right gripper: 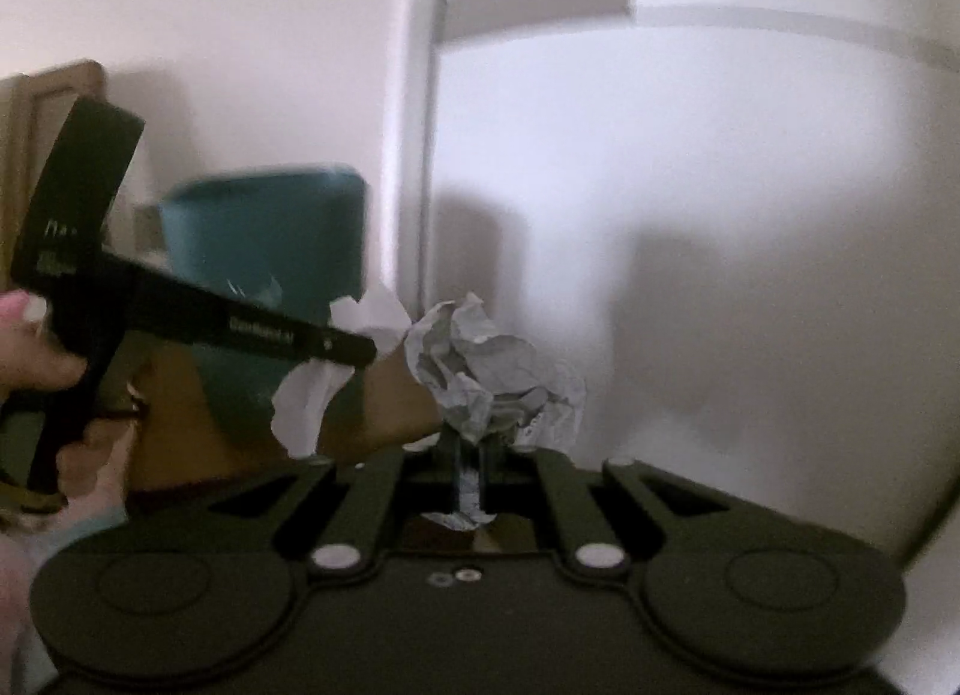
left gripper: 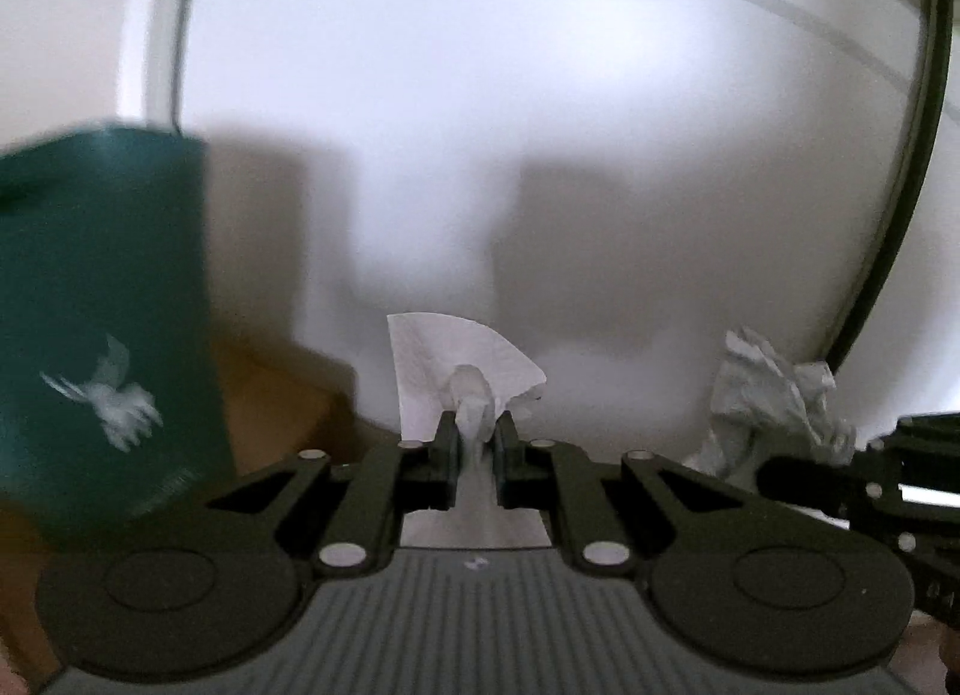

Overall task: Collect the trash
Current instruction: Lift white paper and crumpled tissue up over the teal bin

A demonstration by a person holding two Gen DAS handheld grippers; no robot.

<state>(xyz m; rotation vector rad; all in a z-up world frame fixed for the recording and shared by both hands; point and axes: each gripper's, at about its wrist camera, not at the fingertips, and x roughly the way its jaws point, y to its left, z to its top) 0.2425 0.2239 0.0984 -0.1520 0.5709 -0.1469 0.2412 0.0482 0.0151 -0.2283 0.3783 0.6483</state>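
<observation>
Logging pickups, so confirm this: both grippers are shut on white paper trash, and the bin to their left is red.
The bin's colour is wrong. The bin is teal green, as the right wrist view shows. The rest stands: left gripper shut on a tissue, right gripper on crumpled paper.

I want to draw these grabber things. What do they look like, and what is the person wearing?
Each gripper is black plastic, with two round discs at the base, angled link bars with silver pins, and two short flat fingers. The left gripper seen from the side is a long black bar with small white lettering and a pistol-style handle. The hand has a pale sleeve below it; its colour is blurred.
</observation>
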